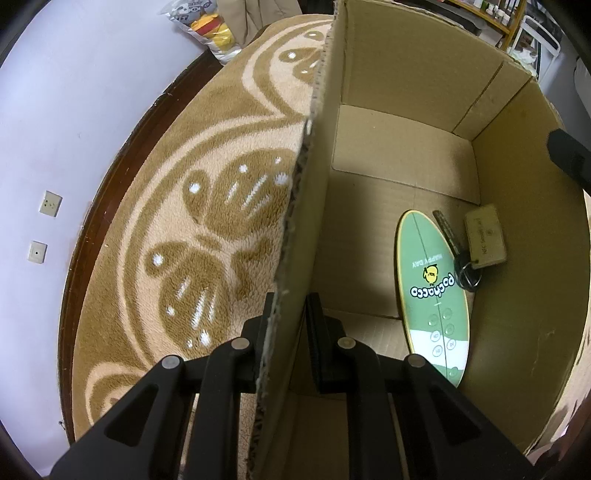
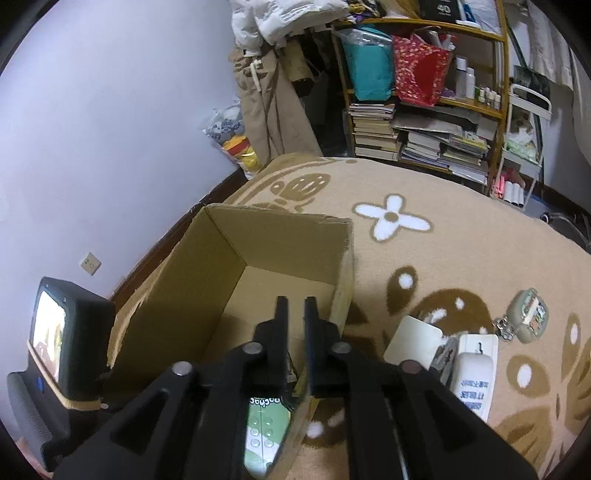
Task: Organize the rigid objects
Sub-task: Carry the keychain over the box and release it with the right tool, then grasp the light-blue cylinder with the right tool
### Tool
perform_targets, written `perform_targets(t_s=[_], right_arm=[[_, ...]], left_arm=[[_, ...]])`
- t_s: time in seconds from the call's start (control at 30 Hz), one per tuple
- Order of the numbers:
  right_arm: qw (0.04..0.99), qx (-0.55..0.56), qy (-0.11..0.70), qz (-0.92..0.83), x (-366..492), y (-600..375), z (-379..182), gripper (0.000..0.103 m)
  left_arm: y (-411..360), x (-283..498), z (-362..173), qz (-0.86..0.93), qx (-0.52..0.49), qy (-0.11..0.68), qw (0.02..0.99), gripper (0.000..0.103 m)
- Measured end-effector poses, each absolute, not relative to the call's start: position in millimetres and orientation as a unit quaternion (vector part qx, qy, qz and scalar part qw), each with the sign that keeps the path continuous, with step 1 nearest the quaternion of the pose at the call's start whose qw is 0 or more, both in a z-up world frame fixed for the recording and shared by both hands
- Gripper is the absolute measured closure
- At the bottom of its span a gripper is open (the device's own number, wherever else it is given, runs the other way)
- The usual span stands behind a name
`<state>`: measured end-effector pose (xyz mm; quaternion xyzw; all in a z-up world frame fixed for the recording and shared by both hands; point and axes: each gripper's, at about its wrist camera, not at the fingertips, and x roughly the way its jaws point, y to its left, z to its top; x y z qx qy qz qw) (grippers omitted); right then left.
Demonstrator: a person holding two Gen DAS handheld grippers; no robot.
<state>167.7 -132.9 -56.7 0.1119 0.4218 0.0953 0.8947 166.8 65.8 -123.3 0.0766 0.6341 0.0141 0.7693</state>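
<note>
Left tongs (image 1: 289, 299) steeply downward astride box wall (image 1: 314, 184)

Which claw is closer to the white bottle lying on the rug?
Right. The right gripper hangs over the cardboard box, beside the white bottle. The left gripper clamps the box's far wall.

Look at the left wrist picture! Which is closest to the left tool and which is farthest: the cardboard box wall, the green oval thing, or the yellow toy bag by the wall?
1. Cardboard box wall: pinched right in the left tool.
2. Green oval thing: on the box floor, to the right.
3. Yellow toy bag: far off at the top, against the wall.
</note>
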Motion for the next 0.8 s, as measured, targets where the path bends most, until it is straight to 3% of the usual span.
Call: perform_targets(t_s=[0.2,0.23,0.3,0.43,0.5,0.8], right_arm=[[0.892,0.118,0.423,0.105,159,-142,-54,0.089],[0.894,0.112,0.423,0.097,157,-143,-53,0.085],[0.900,0.105,0.413,0.094,152,-145,-50,0.059],[0.900,0.100,0.415,0.085,147,-152,-48,0.051],[0.899,0.102,0.419,0.078,141,-158,-50,0.039],[0.883,0.115,0.451,0.055,122,-185,-74,0.037]], left_arm=[[65,165,-121,0.010,0.074,0.632,0.771,0.090],[66,165,-120,0.008,0.073,0.632,0.772,0.090],[65,165,-120,0.008,0.073,0.632,0.772,0.090],[65,165,-121,0.011,0.074,0.633,0.770,0.090],[64,165,-121,0.011,0.074,0.633,0.770,0.090],[64,165,-121,0.011,0.073,0.634,0.770,0.090]])
